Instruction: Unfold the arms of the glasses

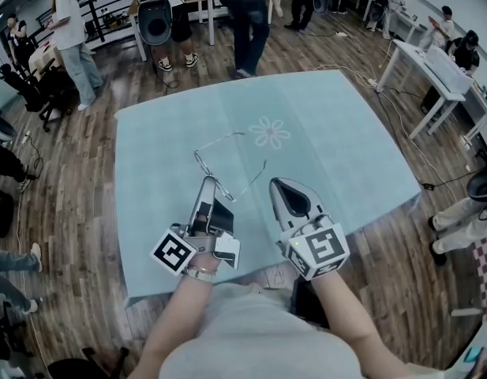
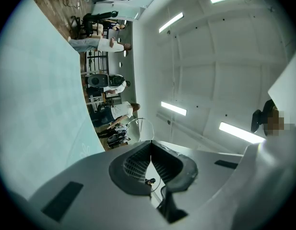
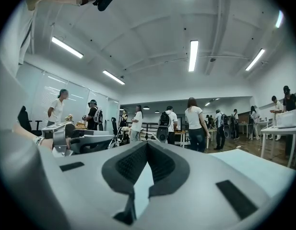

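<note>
The thin wire glasses [image 1: 221, 163] are held just above the light blue cloth [image 1: 330, 133]. One arm runs up and right towards the flower print, and the other slants out to the right. My left gripper [image 1: 209, 183] is shut on the frame beside a lens. In the left gripper view a lens loop [image 2: 140, 129] rises above the closed jaws [image 2: 151, 159] and a bit of wire shows between them. My right gripper [image 1: 277, 185] hovers just right of the glasses, apart from them. It is shut with nothing in it [image 3: 147, 150].
The cloth covers a table with a flower print [image 1: 269, 133] near its middle. Several people stand beyond the far edge [image 1: 247, 14]. A white table [image 1: 432, 73] is at the right. Wooden floor surrounds the table.
</note>
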`<state>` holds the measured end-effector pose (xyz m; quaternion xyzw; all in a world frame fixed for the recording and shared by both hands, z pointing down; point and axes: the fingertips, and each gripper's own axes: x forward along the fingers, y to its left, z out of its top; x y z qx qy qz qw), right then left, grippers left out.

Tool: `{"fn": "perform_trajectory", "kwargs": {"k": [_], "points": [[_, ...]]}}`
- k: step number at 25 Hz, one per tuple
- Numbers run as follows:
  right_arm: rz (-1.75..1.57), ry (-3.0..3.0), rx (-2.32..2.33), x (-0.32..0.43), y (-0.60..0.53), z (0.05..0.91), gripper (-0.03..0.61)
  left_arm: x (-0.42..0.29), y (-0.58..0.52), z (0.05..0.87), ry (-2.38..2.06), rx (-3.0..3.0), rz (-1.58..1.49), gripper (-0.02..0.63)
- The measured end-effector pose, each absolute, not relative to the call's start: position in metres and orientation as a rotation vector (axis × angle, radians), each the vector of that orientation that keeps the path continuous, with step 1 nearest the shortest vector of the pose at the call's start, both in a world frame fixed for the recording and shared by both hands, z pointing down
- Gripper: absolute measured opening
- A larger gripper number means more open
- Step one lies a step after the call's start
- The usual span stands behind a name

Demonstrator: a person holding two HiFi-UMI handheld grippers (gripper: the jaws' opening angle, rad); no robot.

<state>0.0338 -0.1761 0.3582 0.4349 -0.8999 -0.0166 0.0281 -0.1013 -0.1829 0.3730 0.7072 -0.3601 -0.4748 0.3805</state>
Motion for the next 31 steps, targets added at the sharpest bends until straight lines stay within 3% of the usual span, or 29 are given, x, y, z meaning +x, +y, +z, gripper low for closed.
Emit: {"fn": "perform_trajectory", "kwargs": {"k": [31], "points": [[-0.055,-2.746,1.355,0.0342,-0.1703,0.3618,0.006,-0.0994,-0.1776,0.3651,-0.905,1.81,-1.228,0.011]]}}
